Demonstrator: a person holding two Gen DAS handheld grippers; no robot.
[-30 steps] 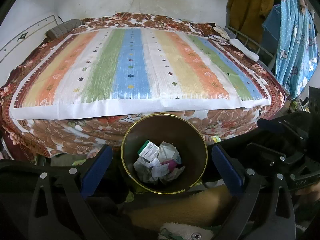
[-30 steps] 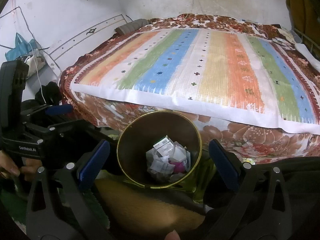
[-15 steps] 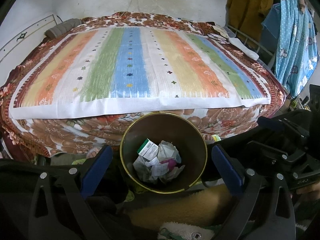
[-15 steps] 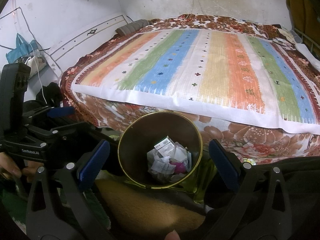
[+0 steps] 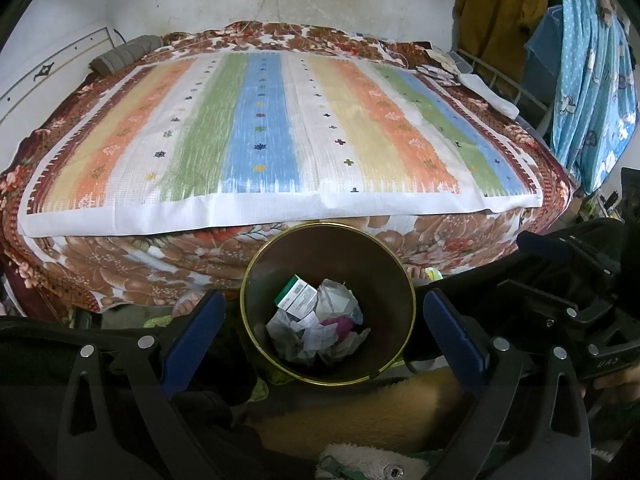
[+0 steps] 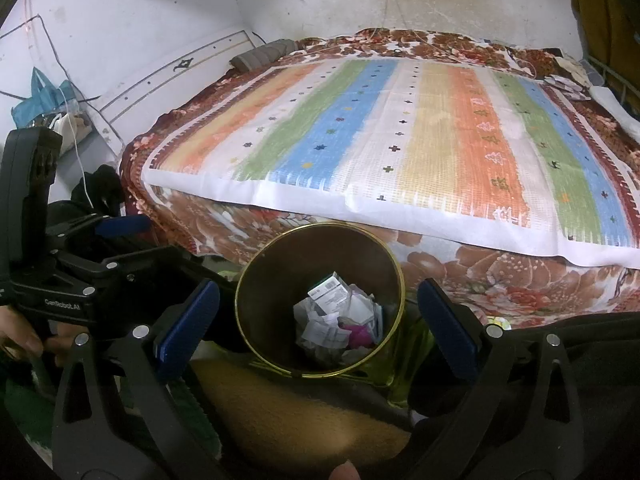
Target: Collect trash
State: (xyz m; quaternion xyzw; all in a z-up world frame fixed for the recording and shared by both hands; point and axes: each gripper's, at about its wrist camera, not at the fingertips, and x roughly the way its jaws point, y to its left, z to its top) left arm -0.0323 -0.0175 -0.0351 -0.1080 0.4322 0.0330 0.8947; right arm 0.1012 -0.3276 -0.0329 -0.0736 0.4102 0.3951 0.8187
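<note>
A dark round bin with a gold rim [image 5: 256,272] [image 6: 248,280] stands on the floor against the foot of the bed. Inside lies trash [image 5: 316,328] [image 6: 340,320]: crumpled paper, a green-and-white carton and something pink. My left gripper [image 5: 324,324] hangs open above the bin, blue pads wide on either side, nothing between them. My right gripper [image 6: 318,314] is likewise open over the bin and holds nothing. Each gripper shows at the edge of the other's view.
The bed [image 5: 280,120] carries a striped cover over a brown floral blanket. Blue spotted cloth [image 5: 592,80] and a mustard garment [image 5: 500,8] hang at the right. A blue bag [image 6: 44,100] sits by the left wall. Tan fleece [image 5: 360,412] lies below the bin.
Both views have drifted slightly; the bin and its contents stay put. Both grippers stay open.
</note>
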